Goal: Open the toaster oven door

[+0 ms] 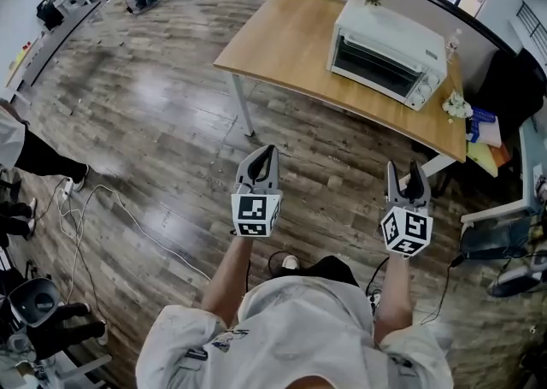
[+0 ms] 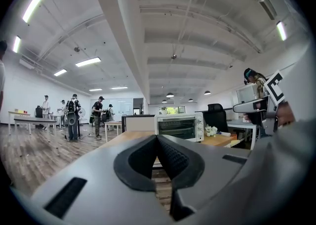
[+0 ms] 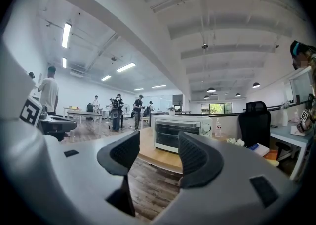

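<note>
Ribbed black pads (image 2: 174,162) of the left gripper (image 2: 157,142) are pressed together with nothing between them. The right gripper (image 3: 158,152) has its own pads standing wide apart, empty too, with only air and the distant oven between them. Both tools are held level in front of the person, over the wood floor (image 1: 171,122), and touch nothing. From the grippers in the head view, the toaster oven (image 1: 385,54) lies at about one o'clock, well apart from them. It sits toward the right end of the wooden table (image 1: 282,45), its glass door (image 1: 374,61) shut and facing the person, its knobs (image 1: 429,88) at three o'clock of the door. It looks like a stiff, thin metal box, probably light enough to slide on the smooth tabletop under a hard pull. The glass pane should not be knocked. The door most likely hinges at six o'clock and swings down, so the place to grip would be a handle along its twelve o'clock edge. That handle is too small here to make out clearly. The open right gripper seems better placed to take it.
</note>
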Action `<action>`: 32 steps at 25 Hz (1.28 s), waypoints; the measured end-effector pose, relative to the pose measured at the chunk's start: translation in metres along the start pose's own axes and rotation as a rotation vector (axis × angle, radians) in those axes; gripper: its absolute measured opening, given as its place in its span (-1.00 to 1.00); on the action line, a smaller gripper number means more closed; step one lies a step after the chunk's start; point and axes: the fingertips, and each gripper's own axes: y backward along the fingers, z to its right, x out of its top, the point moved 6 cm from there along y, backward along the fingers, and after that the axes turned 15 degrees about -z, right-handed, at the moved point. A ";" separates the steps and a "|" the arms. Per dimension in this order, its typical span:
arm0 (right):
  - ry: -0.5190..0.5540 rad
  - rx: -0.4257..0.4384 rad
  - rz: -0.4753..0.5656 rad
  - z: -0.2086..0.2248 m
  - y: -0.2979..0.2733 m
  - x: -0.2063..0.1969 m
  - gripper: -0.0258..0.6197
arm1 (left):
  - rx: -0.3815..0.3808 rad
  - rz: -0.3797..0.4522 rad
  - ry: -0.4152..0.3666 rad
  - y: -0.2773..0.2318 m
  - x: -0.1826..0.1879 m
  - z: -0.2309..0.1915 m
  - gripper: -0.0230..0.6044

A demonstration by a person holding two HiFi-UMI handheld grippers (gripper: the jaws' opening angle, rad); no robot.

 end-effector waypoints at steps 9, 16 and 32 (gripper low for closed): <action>-0.003 -0.002 -0.016 -0.006 -0.020 0.001 -0.16 | -0.005 -0.010 0.002 -0.015 -0.002 -0.014 -0.89; -0.026 0.015 0.000 0.003 -0.055 0.005 -0.16 | 0.003 -0.026 -0.014 -0.043 0.004 -0.019 -0.89; -0.037 -0.040 -0.014 0.069 -0.139 0.020 -0.17 | -0.099 -0.060 -0.086 -0.180 0.061 0.005 -0.89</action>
